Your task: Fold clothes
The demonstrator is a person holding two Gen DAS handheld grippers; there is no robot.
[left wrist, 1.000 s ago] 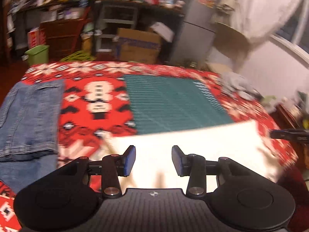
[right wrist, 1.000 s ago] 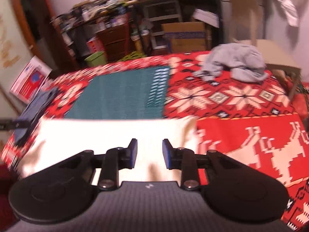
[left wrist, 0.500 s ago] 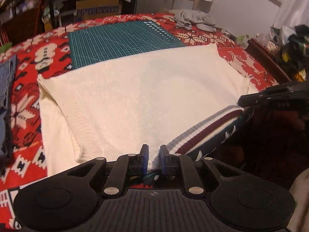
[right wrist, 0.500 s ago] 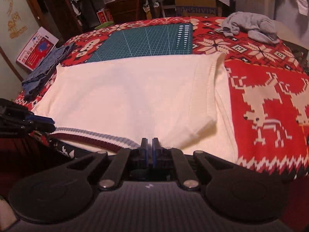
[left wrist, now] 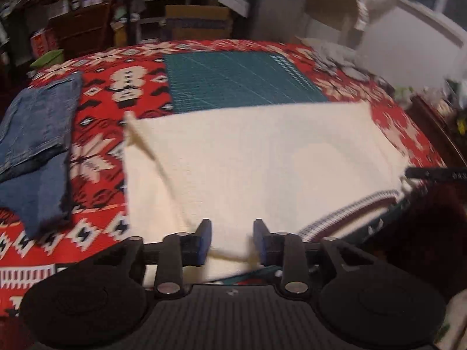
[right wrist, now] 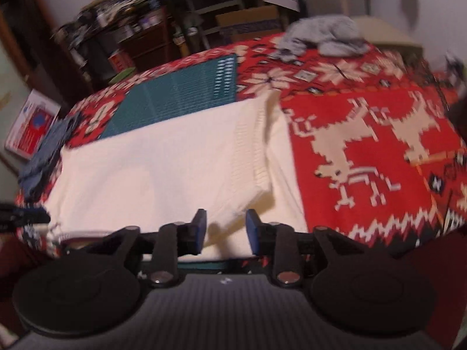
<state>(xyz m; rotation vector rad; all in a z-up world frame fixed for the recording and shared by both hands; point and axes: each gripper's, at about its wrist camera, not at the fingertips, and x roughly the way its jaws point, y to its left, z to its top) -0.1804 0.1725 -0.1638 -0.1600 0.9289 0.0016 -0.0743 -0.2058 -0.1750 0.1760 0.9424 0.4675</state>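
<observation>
Both grippers, clamped on the sweater's near edge half a second ago, are now standing open and empty: left gripper [left wrist: 232, 240], right gripper [right wrist: 224, 233]. Cream sweater [left wrist: 256, 157] is lying flat on the red blanket [right wrist: 364, 134], one sleeve folded in; I am judging that the next fold calls for re-gripping an edge.

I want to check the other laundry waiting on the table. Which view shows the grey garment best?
The right wrist view: the crumpled grey garment lies whole and unobstructed at the far edge of the red patterned blanket. The left wrist view shows only a blurred pale patch of it.
</observation>
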